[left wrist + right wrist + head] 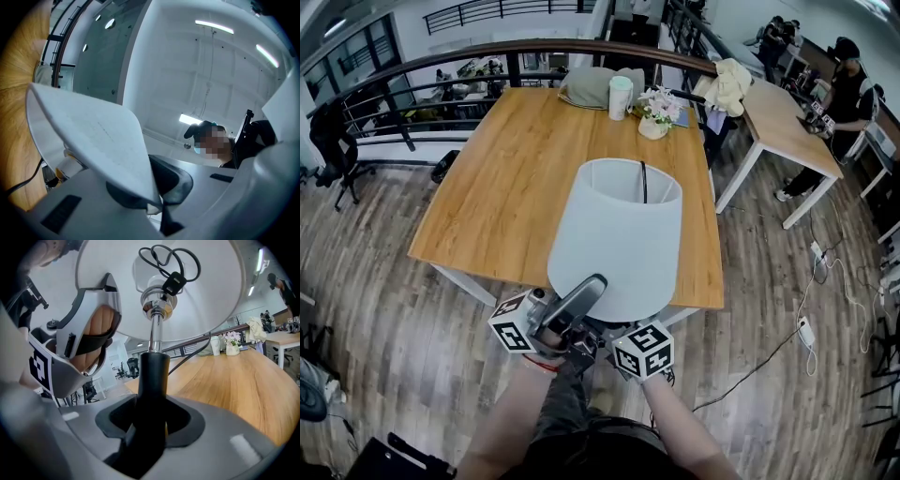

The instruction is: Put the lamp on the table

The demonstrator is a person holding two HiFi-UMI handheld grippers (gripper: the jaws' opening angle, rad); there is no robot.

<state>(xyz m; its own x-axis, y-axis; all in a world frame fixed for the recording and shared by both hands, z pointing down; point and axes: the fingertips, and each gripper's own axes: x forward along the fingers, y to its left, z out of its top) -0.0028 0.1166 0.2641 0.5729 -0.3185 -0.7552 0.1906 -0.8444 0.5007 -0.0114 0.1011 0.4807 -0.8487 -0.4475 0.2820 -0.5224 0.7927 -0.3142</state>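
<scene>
Head view shows a wood-plank floor running open along the near and left sides of a long wooden table. A curved railing sits close behind the table's far edge and a second table stands just off its right side. The lamp is held upright over the table's near right corner, its white shade overlapping the near edge; its base cannot be seen. A broad stretch of bare wood lies between the shade and the far end, where a grey cushion, a white cup and a small pot of flowers cluster by the far edge. The left gripper pinches the bottom rim of the shade, the thin wall clamped between its pads. The right gripper is closed tight round the lamp's black stem under the shade, with a looped black cord above the socket.
</scene>
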